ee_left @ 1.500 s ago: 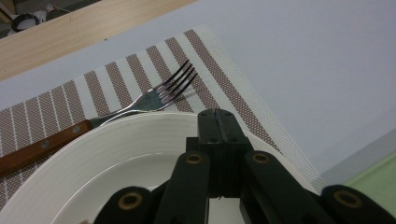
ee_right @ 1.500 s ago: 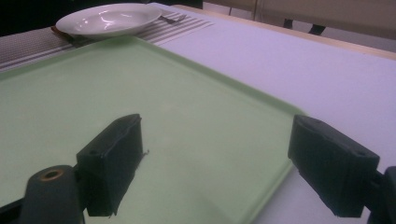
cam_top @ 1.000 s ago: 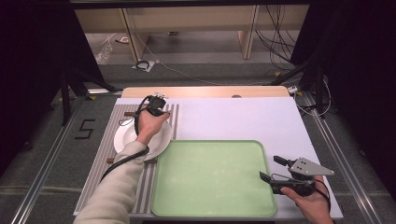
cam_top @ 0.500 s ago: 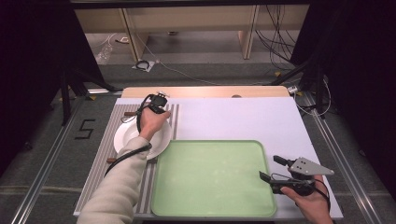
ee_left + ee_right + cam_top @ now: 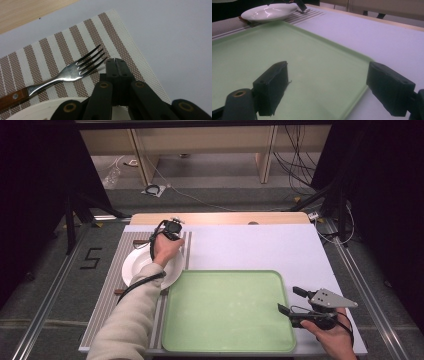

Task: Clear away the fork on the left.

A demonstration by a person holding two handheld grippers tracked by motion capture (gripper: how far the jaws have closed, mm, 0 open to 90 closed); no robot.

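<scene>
A fork (image 5: 70, 72) with a wooden handle lies on the brown-and-white striped placemat (image 5: 50, 45), tines toward the mat's far corner. My left gripper (image 5: 115, 60) is shut with nothing between its jaws, and its tips hover just right of the tines. In the high view the left gripper (image 5: 173, 225) reaches over the far rim of the white plate (image 5: 137, 265). The right gripper (image 5: 288, 299) stands open at the right edge of the green tray (image 5: 225, 310), nothing between its fingers (image 5: 272, 85).
The plate (image 5: 270, 11) sits on the mat left of the tray's far-left corner (image 5: 279, 23). A second brown handle (image 5: 119, 291) pokes out by the plate's near-left rim. White table cover (image 5: 260, 245) lies beyond the tray.
My left hand has edged slightly farther over the plate toward the fork. The right gripper has not moved.
</scene>
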